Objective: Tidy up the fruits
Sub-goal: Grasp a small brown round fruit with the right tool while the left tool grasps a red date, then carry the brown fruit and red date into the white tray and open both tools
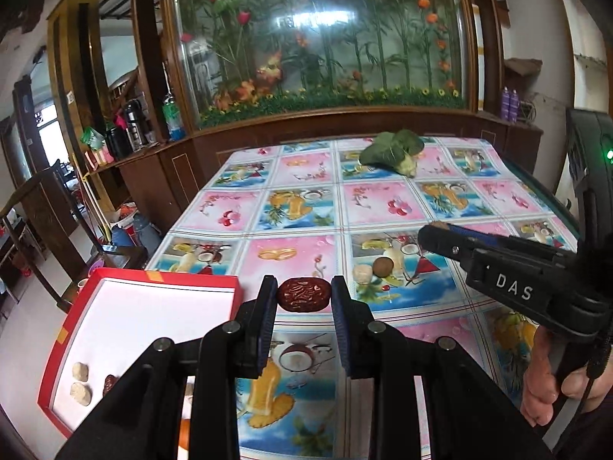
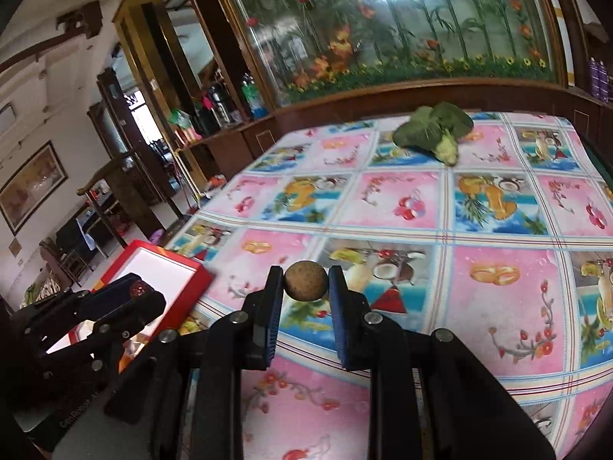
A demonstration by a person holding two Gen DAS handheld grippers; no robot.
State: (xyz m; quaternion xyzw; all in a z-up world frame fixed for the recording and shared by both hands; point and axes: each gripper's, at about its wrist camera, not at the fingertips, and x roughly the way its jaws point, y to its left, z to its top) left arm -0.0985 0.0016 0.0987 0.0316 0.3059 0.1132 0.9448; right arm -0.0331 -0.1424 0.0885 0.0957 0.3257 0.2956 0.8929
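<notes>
My left gripper (image 1: 304,294) clamps a wrinkled red date (image 1: 304,294) just right of the red box (image 1: 153,276), above the fruit-print tablecloth (image 1: 383,199). My right gripper (image 2: 305,281) pinches a round brown fruit (image 2: 305,281) farther right of the box. Two pale fruits (image 1: 81,382) lie inside the box; a leafy green vegetable (image 1: 394,150) sits well beyond it.

The left gripper (image 1: 304,299) hides part of the red box (image 1: 69,329) and its small fruits (image 1: 80,383)
</notes>
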